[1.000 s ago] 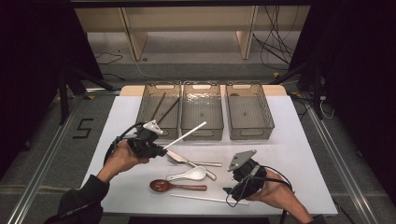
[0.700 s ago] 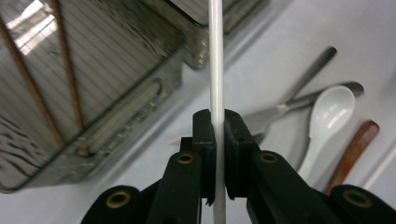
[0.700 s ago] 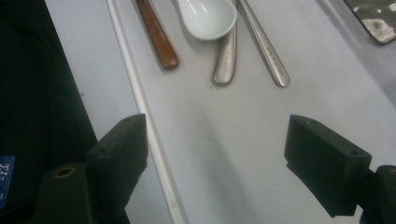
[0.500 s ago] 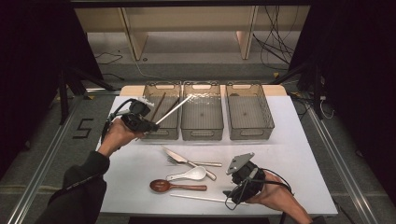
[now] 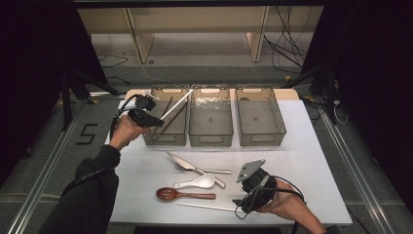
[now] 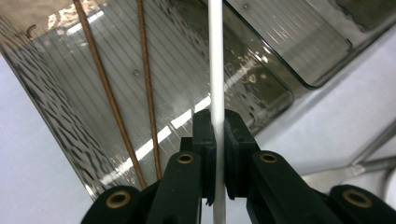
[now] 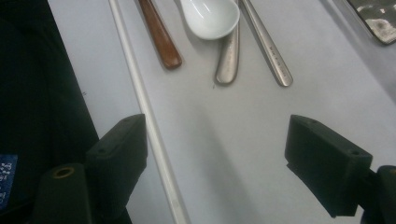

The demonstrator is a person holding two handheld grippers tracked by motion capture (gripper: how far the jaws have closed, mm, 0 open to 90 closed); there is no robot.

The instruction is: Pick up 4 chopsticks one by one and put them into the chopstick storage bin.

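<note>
My left gripper [image 5: 155, 118] [image 6: 216, 126] is shut on a white chopstick [image 5: 176, 105] [image 6: 215, 60] and holds it over the left clear bin [image 5: 167, 139] [image 6: 60, 126]. Two brown chopsticks [image 5: 168, 116] [image 6: 144, 84] lie inside that bin. My right gripper [image 5: 243, 202] [image 7: 219, 154] stands open low over the table's front right, jaws wide apart. A second white chopstick [image 5: 209, 207] [image 7: 144, 107] lies on the table beside its left jaw, not gripped.
On the white table [image 5: 311, 161] lie a brown wooden spoon [image 5: 182, 194] [image 7: 159, 35], a white ceramic spoon [image 5: 199, 182] [image 7: 210, 16], a metal knife [image 5: 187, 165] and a fork [image 5: 214, 171]. A middle bin [image 5: 210, 139] and a right bin [image 5: 260, 139] stand beside the left one.
My left hand has carried the white chopstick from the middle of the table up and back to the left bin. The right hand has stayed where it was.
</note>
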